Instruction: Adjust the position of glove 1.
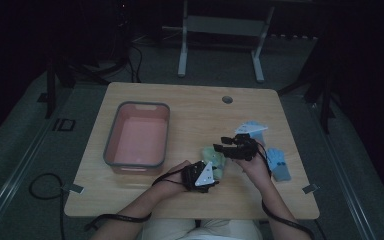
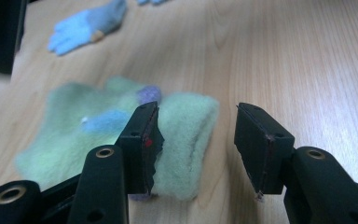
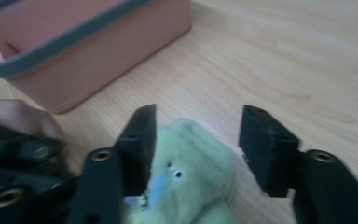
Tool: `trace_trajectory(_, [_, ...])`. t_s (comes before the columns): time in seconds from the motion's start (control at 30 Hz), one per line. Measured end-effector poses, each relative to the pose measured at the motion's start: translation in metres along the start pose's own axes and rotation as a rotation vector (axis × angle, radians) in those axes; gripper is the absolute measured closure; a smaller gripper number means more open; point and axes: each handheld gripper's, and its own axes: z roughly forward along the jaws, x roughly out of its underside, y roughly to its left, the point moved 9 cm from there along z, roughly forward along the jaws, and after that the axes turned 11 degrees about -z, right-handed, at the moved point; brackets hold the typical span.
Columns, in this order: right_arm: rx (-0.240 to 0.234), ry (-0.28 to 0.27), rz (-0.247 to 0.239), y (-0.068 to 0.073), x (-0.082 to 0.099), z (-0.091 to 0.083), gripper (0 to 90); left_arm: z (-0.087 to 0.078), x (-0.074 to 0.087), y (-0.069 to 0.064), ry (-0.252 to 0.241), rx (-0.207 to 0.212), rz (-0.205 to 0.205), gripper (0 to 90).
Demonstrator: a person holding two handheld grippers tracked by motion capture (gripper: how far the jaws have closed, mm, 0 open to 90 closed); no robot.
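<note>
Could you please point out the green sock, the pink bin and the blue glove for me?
green sock [image 2: 186, 135], left gripper view, on its folded end.
pink bin [image 1: 111, 150], high view, on its grey rim.
blue glove [image 2: 81, 28], left gripper view, on its palm.

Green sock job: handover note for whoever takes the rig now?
Left tool: open, jaws astride the folded edge of the green sock, pads not pressing.
Right tool: open, above the same sock's other end.
Sock lies on the table between both tools, right of the pink bin.
Two blue socks lie near the table's right edge.
Done: nothing visible in the bin.
Left: probably grip the sock and move it to the bin.
</note>
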Motion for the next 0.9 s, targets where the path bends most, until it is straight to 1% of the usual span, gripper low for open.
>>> trace_trajectory(0.03, [-0.008,0.010,0.006,-0.002,0.002,0.006,43.0,0.001,0.000,0.000,0.007,0.005,0.008,50.2])
trace_trajectory(0.07, [-0.020,0.029,0.015,-0.004,0.004,0.012,39.9,0.002,0.000,0.001,0.013,0.010,0.014,50.9])
trace_trajectory(0.13, [-0.023,0.060,0.031,-0.009,0.010,0.024,38.5,0.005,-0.001,0.002,0.011,0.023,0.013,50.9])
trace_trajectory(0.17, [-0.035,0.074,0.046,-0.010,0.014,0.030,38.1,0.007,-0.001,0.003,0.011,0.020,0.018,50.9])
trace_trajectory(0.2, [-0.034,0.088,0.058,-0.013,0.018,0.035,37.2,0.007,-0.001,0.004,0.001,0.013,0.023,50.3])
trace_trajectory(0.23, [-0.032,0.106,0.069,-0.015,0.022,0.040,37.1,0.008,-0.001,0.005,-0.008,0.016,0.016,49.4])
trace_trajectory(0.27, [-0.037,0.118,0.080,-0.017,0.026,0.043,35.9,0.010,-0.001,0.006,-0.010,0.009,0.012,49.4])
trace_trajectory(0.3, [-0.042,0.122,0.096,-0.017,0.029,0.046,34.7,0.012,0.000,0.007,-0.006,0.002,0.018,49.3])
trace_trajectory(0.33, [-0.040,0.121,0.101,-0.018,0.031,0.047,34.5,0.013,0.000,0.007,-0.002,0.005,0.024,49.3])
trace_trajectory(0.37, [-0.047,0.122,0.103,-0.018,0.033,0.048,34.5,0.014,0.000,0.007,0.003,0.004,0.030,49.3])
trace_trajectory(0.43, [-0.074,0.141,0.119,-0.015,0.036,0.051,34.0,0.015,0.000,0.007,0.022,0.009,0.048,50.0])
trace_trajectory(0.5, [-0.116,0.164,0.141,-0.013,0.040,0.055,34.0,0.017,0.000,0.008,0.031,0.007,0.057,52.0])
trace_trajectory(0.53, [-0.129,0.172,0.158,-0.012,0.041,0.056,34.2,0.017,0.000,0.009,0.036,0.001,0.067,52.6])
trace_trajectory(0.57, [-0.129,0.172,0.158,-0.012,0.041,0.056,34.2,0.017,0.000,0.009,0.036,0.001,0.067,52.9])
trace_trajectory(0.6, [-0.141,0.166,0.169,-0.012,0.042,0.057,37.1,0.019,0.002,0.008,0.051,-0.030,0.119,52.9])
trace_trajectory(0.63, [-0.154,0.163,0.167,-0.010,0.042,0.058,40.7,0.020,0.002,0.007,0.052,-0.040,0.131,52.5])
trace_trajectory(0.67, [-0.166,0.166,0.165,-0.008,0.042,0.057,47.2,0.020,0.002,0.007,0.053,-0.053,0.144,53.4])
trace_trajectory(0.7, [-0.166,0.166,0.165,-0.008,0.042,0.057,47.2,0.021,0.002,0.007,0.056,-0.061,0.148,53.4])
trace_trajectory(0.73, [-0.172,0.167,0.170,-0.008,0.042,0.057,50.9,0.021,0.002,0.007,0.059,-0.074,0.154,54.4])
trace_trajectory(0.77, [-0.177,0.164,0.177,-0.007,0.042,0.056,56.2,0.022,0.002,0.008,0.058,-0.098,0.171,56.6])
trace_trajectory(0.8, [-0.177,0.157,0.182,-0.007,0.041,0.055,59.8,0.022,0.002,0.009,0.060,-0.114,0.177,59.3])
trace_trajectory(0.83, [-0.172,0.154,0.176,-0.007,0.041,0.054,62.5,0.022,0.002,0.010,0.059,-0.127,0.174,63.1])
trace_trajectory(0.87, [-0.168,0.153,0.178,-0.006,0.040,0.054,64.5,0.022,0.001,0.012,0.059,-0.126,0.159,67.6])
trace_trajectory(0.9, [-0.160,0.154,0.176,-0.006,0.040,0.053,65.7,0.022,0.001,0.012,0.060,-0.125,0.149,69.4])
